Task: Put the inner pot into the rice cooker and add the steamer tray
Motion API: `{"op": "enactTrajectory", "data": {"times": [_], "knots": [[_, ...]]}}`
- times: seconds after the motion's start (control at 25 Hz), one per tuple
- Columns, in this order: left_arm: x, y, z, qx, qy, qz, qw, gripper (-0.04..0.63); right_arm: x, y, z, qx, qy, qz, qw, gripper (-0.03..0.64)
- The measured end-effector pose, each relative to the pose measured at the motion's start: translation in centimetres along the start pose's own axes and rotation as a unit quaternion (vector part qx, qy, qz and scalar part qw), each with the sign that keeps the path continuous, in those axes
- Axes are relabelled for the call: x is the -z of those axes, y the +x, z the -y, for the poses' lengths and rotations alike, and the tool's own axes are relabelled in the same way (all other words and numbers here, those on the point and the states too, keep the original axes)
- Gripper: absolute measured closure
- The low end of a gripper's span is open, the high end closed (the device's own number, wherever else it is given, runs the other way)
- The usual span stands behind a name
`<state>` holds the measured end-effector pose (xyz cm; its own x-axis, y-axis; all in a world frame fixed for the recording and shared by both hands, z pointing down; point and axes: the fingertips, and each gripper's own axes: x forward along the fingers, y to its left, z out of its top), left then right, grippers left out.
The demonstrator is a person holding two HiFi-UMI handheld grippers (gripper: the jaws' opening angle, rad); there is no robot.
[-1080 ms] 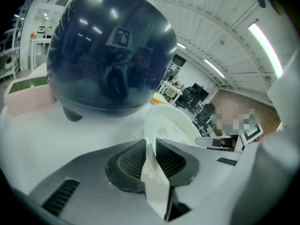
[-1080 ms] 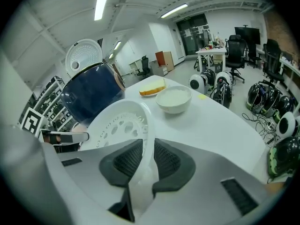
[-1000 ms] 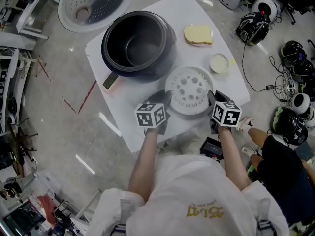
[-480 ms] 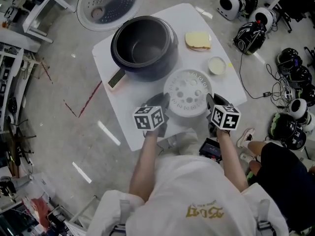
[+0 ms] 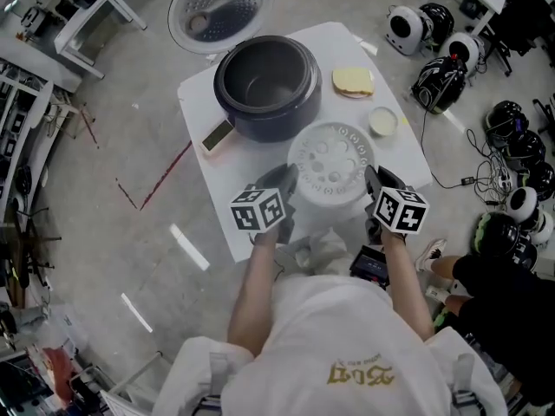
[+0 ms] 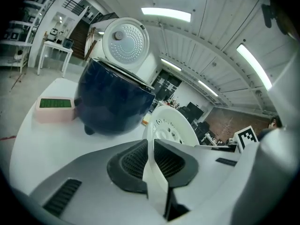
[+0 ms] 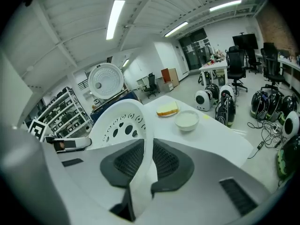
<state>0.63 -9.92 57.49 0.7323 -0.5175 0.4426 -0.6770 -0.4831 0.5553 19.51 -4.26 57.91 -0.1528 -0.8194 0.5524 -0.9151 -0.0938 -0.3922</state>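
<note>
Left gripper, right gripper pinch opposite rims of white steamer tray, jaws just closing tighter. Tray near open rice cooker on table.

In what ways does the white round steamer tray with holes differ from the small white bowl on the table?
The white steamer tray is wide, shallow and full of holes; the small white bowl is narrower and has none. The tray is clamped at its rim by the left gripper and the right gripper, whose jaws have just been closing on it; the bowl sits untouched on the white table. Both are round and white.
</note>
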Motion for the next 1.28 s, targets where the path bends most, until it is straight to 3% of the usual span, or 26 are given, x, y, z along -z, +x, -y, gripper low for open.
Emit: {"op": "enactTrajectory", "data": {"times": [0.44,1.28], "knots": [[-2.4,-4.2,1.1,0.027,-0.043,0.058,0.997,0.54,-2.8,-2.7,-3.8,-0.036,0.006,0.035,0.999,0.557],[-10.2,-9.3,1.1,0.035,-0.042,0.168,0.9842,0.545,-9.2,-2.5,-10.4,-0.109,-0.003,0.08,0.991,0.56]]}}
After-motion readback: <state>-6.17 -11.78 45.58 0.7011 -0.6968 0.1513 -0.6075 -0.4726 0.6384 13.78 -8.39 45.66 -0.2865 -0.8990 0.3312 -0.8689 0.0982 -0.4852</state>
